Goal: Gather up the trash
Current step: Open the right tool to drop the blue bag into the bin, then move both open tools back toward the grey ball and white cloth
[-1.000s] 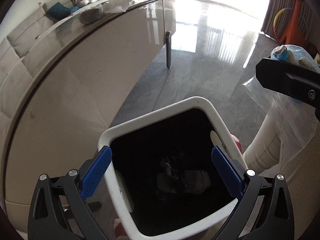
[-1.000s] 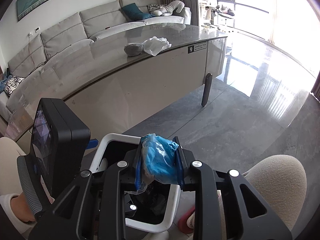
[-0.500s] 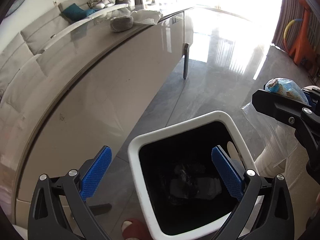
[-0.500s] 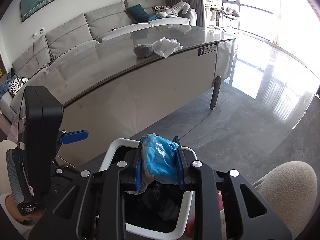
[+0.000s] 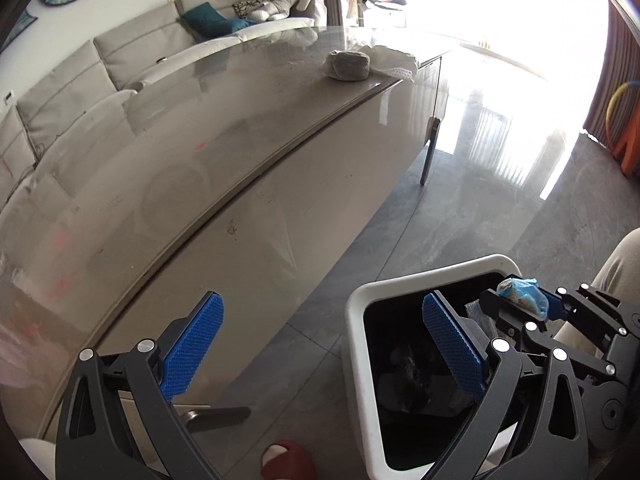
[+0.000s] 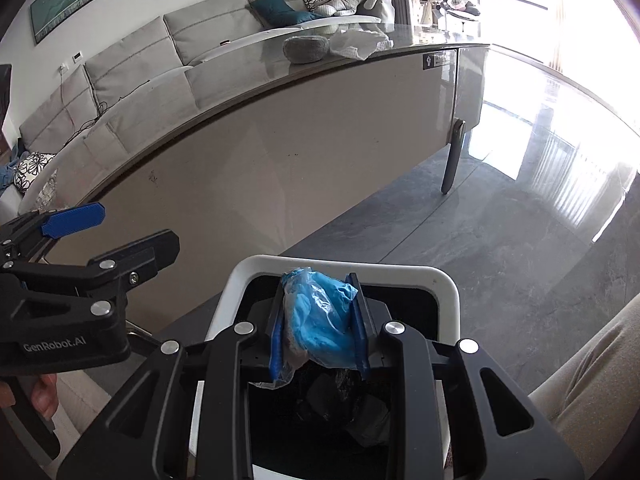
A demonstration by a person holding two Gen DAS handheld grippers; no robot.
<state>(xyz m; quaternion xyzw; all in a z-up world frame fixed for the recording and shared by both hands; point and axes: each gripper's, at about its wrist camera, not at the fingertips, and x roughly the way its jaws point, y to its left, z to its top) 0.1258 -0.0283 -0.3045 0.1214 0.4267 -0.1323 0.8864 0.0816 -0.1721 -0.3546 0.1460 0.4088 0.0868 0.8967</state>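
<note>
My right gripper (image 6: 318, 316) is shut on a blue plastic bag of trash (image 6: 320, 316) and holds it just above the opening of the white bin (image 6: 344, 261). The bin has a black liner with dark crumpled trash at the bottom. In the left wrist view the same bag (image 5: 520, 294) sits over the far right corner of the bin (image 5: 356, 360). My left gripper (image 5: 320, 308) is open with nothing between its fingers, left of the bin in front of the table's side. A grey lump (image 5: 347, 65) and a crumpled white bag (image 5: 394, 60) lie on the table's far end.
A long glossy table (image 5: 240, 128) runs along the left, one leg (image 5: 430, 152) near its far end. A grey sofa (image 6: 132, 60) stands behind it. A person's knee (image 6: 592, 380) is right of the bin and a red slipper (image 5: 286, 460) left of it. Grey tiled floor stretches beyond.
My left gripper has swung left and up, off the bin and toward the table. The right gripper has come down over the bin's opening, still holding the blue bag.
</note>
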